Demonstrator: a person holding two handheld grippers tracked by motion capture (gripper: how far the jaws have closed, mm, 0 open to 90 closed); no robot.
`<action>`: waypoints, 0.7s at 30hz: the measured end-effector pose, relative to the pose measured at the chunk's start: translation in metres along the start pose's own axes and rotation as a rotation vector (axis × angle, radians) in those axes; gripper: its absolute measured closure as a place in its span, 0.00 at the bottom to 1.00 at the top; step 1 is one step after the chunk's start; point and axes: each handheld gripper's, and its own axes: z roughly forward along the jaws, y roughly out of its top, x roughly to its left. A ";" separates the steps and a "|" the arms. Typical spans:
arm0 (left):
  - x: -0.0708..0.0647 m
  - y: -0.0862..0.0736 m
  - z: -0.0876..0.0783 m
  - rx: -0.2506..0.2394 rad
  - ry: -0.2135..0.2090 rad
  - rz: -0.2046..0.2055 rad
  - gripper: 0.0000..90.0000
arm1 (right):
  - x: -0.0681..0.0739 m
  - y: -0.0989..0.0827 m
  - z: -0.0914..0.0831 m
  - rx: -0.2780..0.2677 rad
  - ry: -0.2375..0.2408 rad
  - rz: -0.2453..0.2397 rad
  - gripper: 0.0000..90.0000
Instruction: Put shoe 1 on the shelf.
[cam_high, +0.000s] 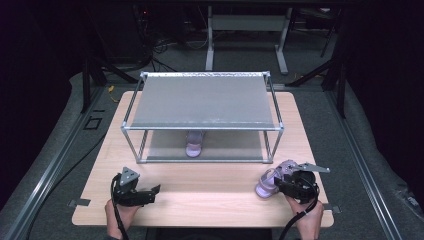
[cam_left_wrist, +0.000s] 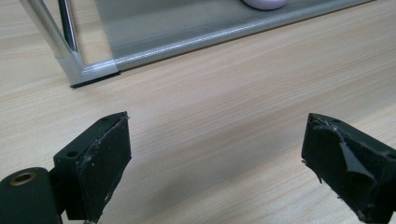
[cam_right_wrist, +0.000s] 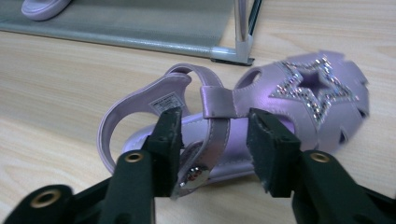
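Your right tongs (cam_right_wrist: 212, 140) straddle the sandal (cam_right_wrist: 243, 116) strap on the counter (cam_high: 200, 195) by the rack (cam_high: 202, 127); whether they pinch it is unclear. Your left tongs (cam_left_wrist: 215, 163) gape empty.

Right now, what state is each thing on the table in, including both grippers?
Left gripper: jaws wide open, nothing between them, low over the table.
Right gripper: jaws astride the sandal's strap, grip not certain.
Purple sandal on the table: upright, strap fastened, in front of the rack.
Second purple sandal: on the rack's lower shelf.
Rack: top shelf bare.
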 end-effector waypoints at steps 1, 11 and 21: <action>0.000 0.000 0.000 0.001 -0.002 0.001 0.09 | -0.001 -0.001 -0.001 -0.004 -0.001 0.003 0.65; 0.002 -0.001 -0.001 0.011 0.002 -0.002 0.09 | -0.010 -0.011 -0.016 0.003 -0.048 0.001 0.81; 0.002 -0.003 0.000 0.014 0.005 0.000 0.09 | -0.008 -0.016 -0.023 0.004 -0.087 -0.101 0.92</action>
